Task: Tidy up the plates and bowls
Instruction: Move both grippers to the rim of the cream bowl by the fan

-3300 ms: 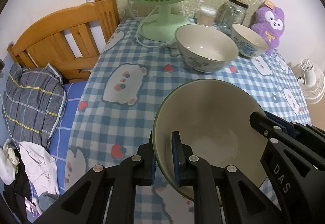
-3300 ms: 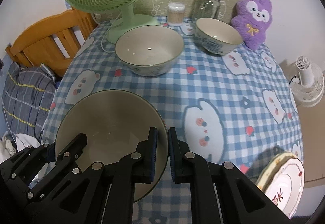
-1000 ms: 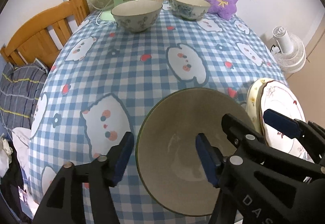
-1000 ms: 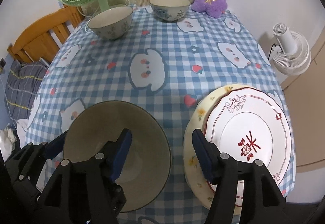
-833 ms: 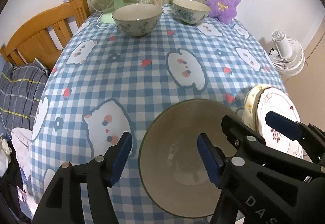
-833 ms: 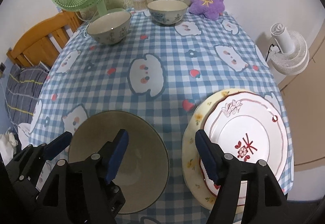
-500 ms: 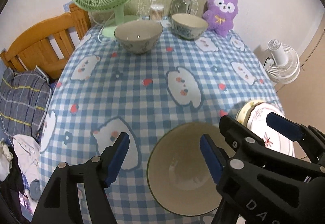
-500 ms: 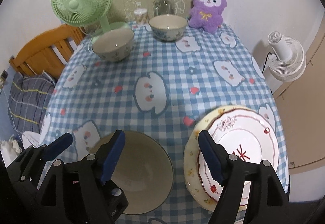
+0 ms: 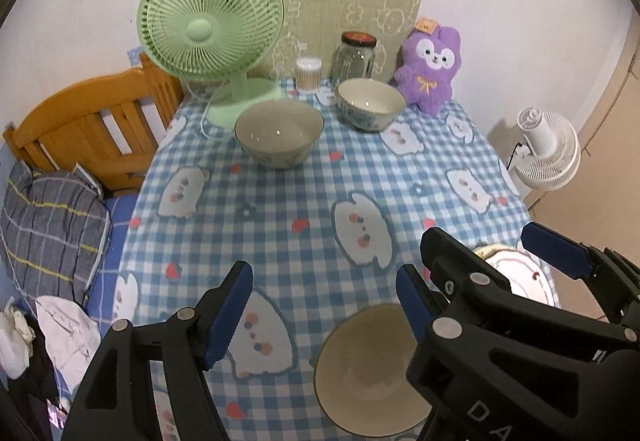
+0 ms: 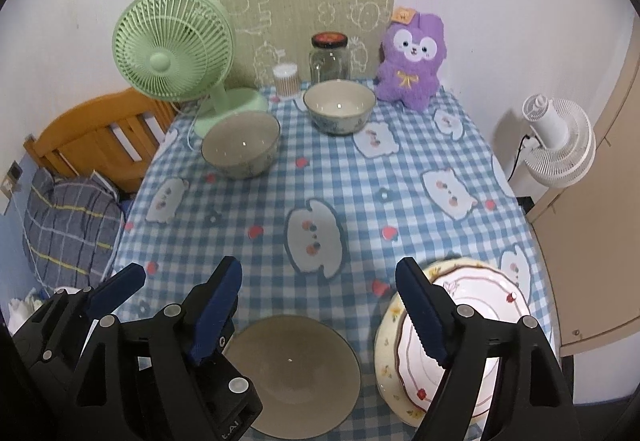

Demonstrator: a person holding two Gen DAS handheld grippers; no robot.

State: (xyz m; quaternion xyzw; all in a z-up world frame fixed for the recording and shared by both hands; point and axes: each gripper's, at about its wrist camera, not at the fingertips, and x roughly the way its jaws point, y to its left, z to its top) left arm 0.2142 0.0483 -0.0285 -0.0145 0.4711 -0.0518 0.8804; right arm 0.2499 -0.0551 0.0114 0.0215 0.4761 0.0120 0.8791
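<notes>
Table covered with blue checked cloth; green fan, glass jar and purple plush are lined up along the far wall, and a wooden bed frame is seen to the left. Left gripper and right gripper are both spread wide, nothing grasped. Grey bowl sits at the near edge below them, beside stacked plates. Two more bowls are set at the far end. Plates are partly hidden by the right finger.
</notes>
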